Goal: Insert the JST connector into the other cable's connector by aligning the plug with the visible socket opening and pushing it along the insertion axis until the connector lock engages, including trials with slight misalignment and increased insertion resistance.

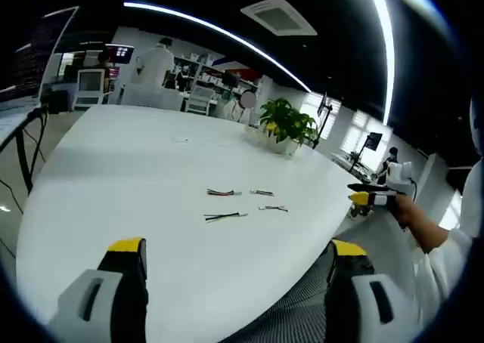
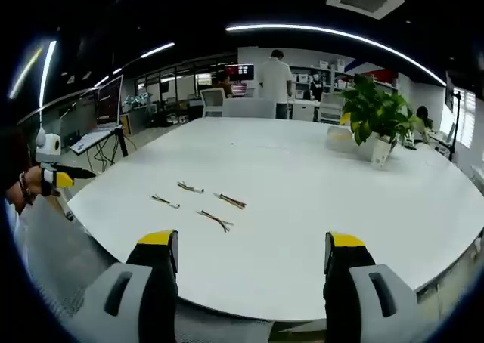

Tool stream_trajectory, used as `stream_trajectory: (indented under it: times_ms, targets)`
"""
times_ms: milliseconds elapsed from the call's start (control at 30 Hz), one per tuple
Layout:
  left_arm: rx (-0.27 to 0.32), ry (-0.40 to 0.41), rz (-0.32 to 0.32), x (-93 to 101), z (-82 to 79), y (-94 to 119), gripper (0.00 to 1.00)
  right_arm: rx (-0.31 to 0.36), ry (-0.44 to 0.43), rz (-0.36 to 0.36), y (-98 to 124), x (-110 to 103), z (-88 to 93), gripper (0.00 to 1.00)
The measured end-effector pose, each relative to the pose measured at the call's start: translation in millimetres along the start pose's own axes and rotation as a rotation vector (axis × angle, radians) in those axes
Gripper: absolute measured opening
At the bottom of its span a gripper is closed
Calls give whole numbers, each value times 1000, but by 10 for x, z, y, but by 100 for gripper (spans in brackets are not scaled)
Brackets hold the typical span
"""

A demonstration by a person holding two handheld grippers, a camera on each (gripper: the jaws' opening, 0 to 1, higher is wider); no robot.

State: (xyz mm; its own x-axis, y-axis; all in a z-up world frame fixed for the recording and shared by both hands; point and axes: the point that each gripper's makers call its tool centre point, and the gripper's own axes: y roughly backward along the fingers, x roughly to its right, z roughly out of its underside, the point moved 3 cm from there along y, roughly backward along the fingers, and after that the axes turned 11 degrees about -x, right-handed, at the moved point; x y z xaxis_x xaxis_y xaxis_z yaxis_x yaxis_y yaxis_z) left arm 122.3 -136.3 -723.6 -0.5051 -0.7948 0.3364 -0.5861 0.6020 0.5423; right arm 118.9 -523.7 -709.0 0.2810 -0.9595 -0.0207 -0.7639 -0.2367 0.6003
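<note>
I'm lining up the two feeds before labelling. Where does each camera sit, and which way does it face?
Left gripper view: rides on the left tongs, open, facing across the white table at four short cables; the right tongs and a sleeve enter from the right.
Right gripper view: rides on the right tongs, open, facing the same cables; the left tongs enter from the left.
Shared: table, cables, potted plant.

Both views look forward from beyond the near edge of a white desk [image 1: 151,177], set well back; both take in the four short cables [image 2: 198,202] and potted plant [image 2: 376,118].
</note>
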Motion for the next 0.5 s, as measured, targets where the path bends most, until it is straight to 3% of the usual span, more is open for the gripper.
stream_trajectory:
  times_ms: [500]
  targets:
    - [7,6,25,-27,6,-33,97,2,-9,33,10,36,-1,76]
